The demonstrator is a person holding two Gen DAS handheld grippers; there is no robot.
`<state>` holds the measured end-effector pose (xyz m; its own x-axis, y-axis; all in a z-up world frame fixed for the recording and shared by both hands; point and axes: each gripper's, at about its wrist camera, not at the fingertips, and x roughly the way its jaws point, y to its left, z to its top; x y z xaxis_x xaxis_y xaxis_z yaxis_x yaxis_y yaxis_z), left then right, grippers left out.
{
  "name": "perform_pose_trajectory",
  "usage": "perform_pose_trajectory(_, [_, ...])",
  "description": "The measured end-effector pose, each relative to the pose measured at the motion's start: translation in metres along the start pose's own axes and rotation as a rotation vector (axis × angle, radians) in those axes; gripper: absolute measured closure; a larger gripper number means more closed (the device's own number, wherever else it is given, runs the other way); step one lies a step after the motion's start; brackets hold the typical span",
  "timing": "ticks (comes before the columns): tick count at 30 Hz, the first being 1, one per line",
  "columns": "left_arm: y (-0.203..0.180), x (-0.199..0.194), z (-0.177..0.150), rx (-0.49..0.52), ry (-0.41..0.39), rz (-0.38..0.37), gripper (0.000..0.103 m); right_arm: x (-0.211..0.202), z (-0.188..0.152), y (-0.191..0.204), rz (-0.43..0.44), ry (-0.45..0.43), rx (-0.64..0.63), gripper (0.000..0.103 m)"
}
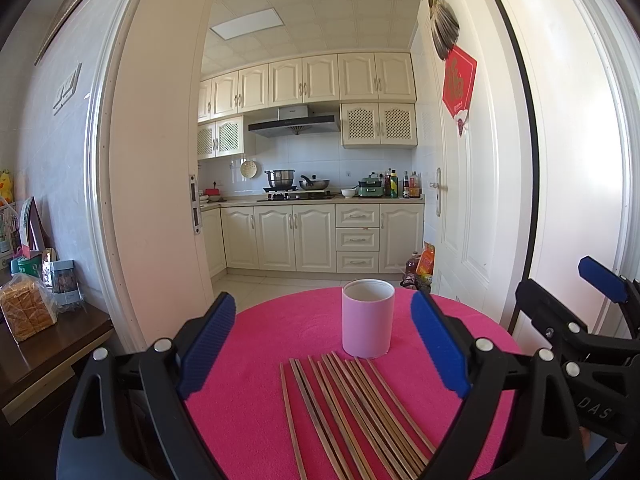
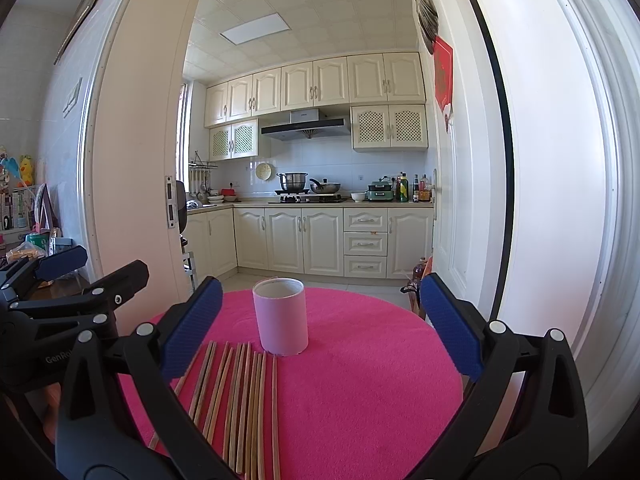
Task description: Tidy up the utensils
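A pink cylindrical cup point(image 1: 368, 320) stands upright and empty on a round table with a pink cloth point(image 1: 260, 380). Several wooden chopsticks point(image 1: 352, 412) lie side by side on the cloth just in front of the cup. My left gripper point(image 1: 322, 344) is open and empty, above the near side of the table, with the chopsticks and cup between its fingers' line of sight. My right gripper point(image 2: 320, 324) is open and empty too; in its view the cup point(image 2: 281, 316) is ahead and the chopsticks point(image 2: 240, 404) lie low left. Each gripper shows at the edge of the other's view.
A dark wooden side table point(image 1: 52, 344) with a bread bag point(image 1: 26, 312) and jars stands to the left. A white door frame point(image 1: 152, 200) and an open white door point(image 1: 472, 200) flank the way into a kitchen beyond the table.
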<state>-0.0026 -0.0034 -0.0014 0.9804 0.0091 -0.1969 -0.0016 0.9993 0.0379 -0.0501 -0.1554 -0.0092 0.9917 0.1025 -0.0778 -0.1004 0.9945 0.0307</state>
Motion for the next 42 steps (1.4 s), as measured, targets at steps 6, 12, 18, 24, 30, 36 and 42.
perform_pose_trajectory(6, [0.001, 0.002, 0.000, 0.002, 0.005, 0.001, 0.015, 0.002, 0.001, 0.001, 0.000, 0.008, 0.004, 0.006])
perform_pose_trajectory(12, [0.001, 0.004, -0.001, 0.002, 0.010, 0.002, 0.015, 0.005, 0.002, 0.001, 0.002, 0.017, 0.008, 0.006])
perform_pose_trajectory(18, [0.001, 0.006, -0.002, 0.002, 0.014, 0.003, 0.015, 0.006, 0.003, 0.002, 0.000, 0.022, 0.008, 0.006])
perform_pose_trajectory(24, [0.002, 0.009, -0.005, 0.002, 0.028, 0.003, 0.015, 0.009, 0.003, 0.002, -0.001, 0.040, 0.011, 0.006])
perform_pose_trajectory(30, [0.005, 0.016, -0.010, 0.006, 0.060, 0.010, 0.015, 0.017, -0.001, 0.004, 0.007, 0.083, 0.012, 0.006])
perform_pose_trajectory(36, [0.012, 0.036, -0.017, 0.016, 0.155, 0.008, 0.015, 0.039, -0.009, 0.007, 0.046, 0.179, -0.004, 0.006])
perform_pose_trajectory(42, [0.038, 0.074, -0.027, -0.012, 0.335, -0.016, 0.015, 0.074, -0.017, 0.010, 0.089, 0.297, -0.032, 0.006])
